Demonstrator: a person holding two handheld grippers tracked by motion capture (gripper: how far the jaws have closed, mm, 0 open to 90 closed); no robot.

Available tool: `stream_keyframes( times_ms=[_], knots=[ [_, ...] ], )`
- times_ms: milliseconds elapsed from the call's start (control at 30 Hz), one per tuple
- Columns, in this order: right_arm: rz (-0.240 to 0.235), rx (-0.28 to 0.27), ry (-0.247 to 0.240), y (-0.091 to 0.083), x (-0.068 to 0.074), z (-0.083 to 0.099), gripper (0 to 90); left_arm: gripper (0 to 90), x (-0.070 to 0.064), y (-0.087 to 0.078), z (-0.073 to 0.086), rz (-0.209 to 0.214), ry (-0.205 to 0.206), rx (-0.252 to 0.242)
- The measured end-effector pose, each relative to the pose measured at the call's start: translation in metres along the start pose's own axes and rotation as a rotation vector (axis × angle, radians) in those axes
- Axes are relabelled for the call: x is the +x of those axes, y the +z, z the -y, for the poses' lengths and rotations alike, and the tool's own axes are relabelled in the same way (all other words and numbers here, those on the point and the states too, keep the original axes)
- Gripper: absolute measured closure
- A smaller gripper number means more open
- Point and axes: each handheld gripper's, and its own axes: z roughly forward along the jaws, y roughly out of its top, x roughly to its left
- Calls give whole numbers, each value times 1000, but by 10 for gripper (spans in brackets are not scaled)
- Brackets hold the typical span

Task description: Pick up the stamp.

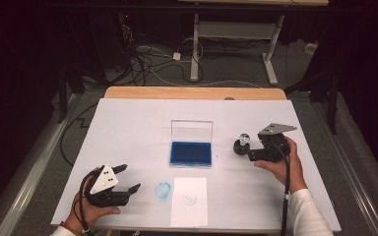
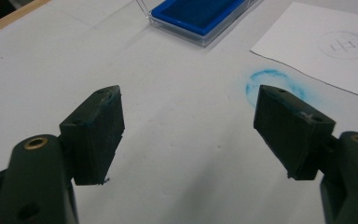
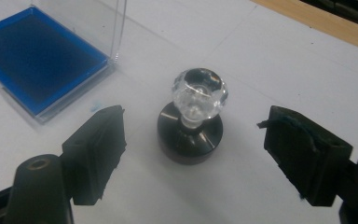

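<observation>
My right claw (image 3: 191,154) gapes wide around the stamp (image 3: 191,128) on the bench (image 1: 128,128); I should close squarely on its crystal knob. My left claw (image 2: 189,135) waits open, empty.

We see a round black stamp with a clear faceted knob (image 3: 191,126), a deep blue ink pad in a clear case (image 1: 191,153), and a pale blue ring smudge (image 1: 163,191) on the white desk (image 1: 128,132).
</observation>
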Motion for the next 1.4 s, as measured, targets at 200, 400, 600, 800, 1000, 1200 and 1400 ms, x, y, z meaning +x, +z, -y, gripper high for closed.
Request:
stream_keyframes(
  times_ms=[200,400,600,800,1000,1200,1400],
  knots=[
    [-10,20,9,15,-3,-4,249,236,0,1,0,4,-1,7],
    [-18,35,20,31,-3,-10,298,236,0,2,0,5,-1,9],
    [-21,39,11,36,-2,-12,365,236,0,3,1,7,-1,17],
    [-27,34,16,38,-5,-11,414,236,0,4,1,10,3,21],
    [-14,25,16,37,-6,-12,441,236,0,5,1,14,3,24],
    [-16,29,16,37,-6,-11,496,236,-1,6,1,19,9,31],
    [-23,29,14,39,-6,-11,560,236,0,6,2,24,8,33]
  ],
)
